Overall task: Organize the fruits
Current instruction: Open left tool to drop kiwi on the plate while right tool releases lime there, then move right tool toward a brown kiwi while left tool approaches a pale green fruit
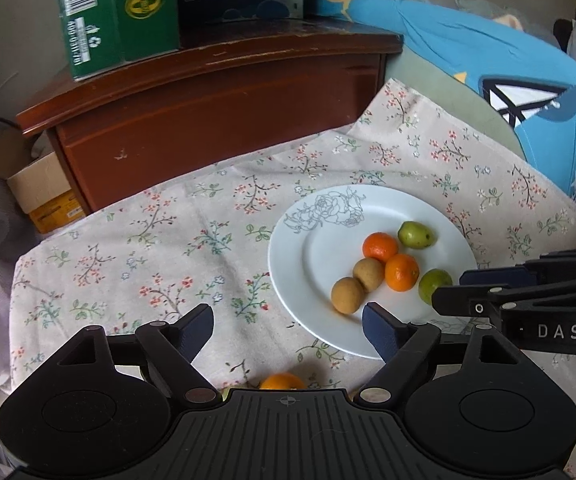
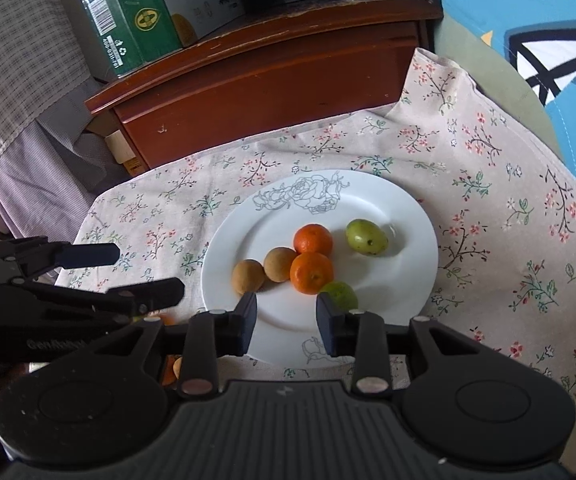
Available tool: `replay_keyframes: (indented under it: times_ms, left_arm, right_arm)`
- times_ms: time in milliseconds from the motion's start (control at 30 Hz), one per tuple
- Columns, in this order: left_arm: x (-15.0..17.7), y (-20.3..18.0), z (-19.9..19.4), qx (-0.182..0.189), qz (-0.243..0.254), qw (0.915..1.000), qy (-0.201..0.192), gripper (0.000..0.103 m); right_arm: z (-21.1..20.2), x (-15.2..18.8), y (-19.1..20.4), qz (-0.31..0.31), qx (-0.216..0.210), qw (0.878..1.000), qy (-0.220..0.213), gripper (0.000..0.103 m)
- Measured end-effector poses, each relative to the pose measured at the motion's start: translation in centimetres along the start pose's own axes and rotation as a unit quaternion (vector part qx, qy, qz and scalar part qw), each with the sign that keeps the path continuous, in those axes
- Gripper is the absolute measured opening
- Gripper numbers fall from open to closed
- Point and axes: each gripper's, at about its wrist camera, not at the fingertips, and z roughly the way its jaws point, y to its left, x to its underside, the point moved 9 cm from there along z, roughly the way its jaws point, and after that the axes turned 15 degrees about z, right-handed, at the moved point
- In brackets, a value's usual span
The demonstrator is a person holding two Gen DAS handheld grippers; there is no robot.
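Six fruits sit bunched on my white plate (image 2: pixel 408 216): two oranges (image 2: pixel 312 273), two brown fruits (image 2: pixel 249 277) and two green ones (image 2: pixel 367 237), the near green one just past my right gripper (image 2: pixel 286 320). Another orange (image 1: pixel 282 381) lies on the floral cloth (image 1: pixel 148 240) under my left gripper (image 1: pixel 288 320), which stands wide with nothing between its pads. My right gripper is narrow and empty. I judge the danger is nudging the touching pile, so a round fruit rolls off the shallow rim.
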Motion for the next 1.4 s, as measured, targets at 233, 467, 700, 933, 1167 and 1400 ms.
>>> replay_keyframes:
  times_ms: [233, 467, 700, 933, 1167, 1400]
  left_arm:
    - [0.4, 2.4, -2.5, -0.009, -0.034, 0.9994, -0.007, 0.084]
    - [1.7, 4.0, -3.8, -0.023, -0.045, 0.9987, -0.002, 0.084]
    - [4.0, 5.3, -4.3, -0.037, -0.057, 0.9976, 0.016, 0.084]
    - [6.7, 4.1, -4.3, -0.02, -0.053, 0.9979, 0.034, 0.084]
    - [8.7, 0.5, -3.3, 0.017, -0.01, 0.9982, 0.056, 0.084]
    - [9.5, -1.1, -2.3, 0.045, -0.005, 0.9975, 0.054, 0.081]
  right_arm:
    - [-0.5, 0.5, 1.2, -0.015, -0.012, 1.0, 0.004, 0.034]
    - [-0.9, 1.6, 2.3, -0.037, -0.022, 0.999, 0.015, 0.034]
    - [-1.0, 2.6, 3.1, -0.053, -0.031, 0.998, 0.026, 0.034]
    - [-0.8, 3.8, 3.6, -0.066, -0.041, 0.996, 0.044, 0.034]
    - [0.0, 5.2, 4.5, -0.088, -0.053, 0.992, 0.067, 0.034]
    - [1.1, 6.2, 4.7, -0.103, -0.057, 0.989, 0.086, 0.034]
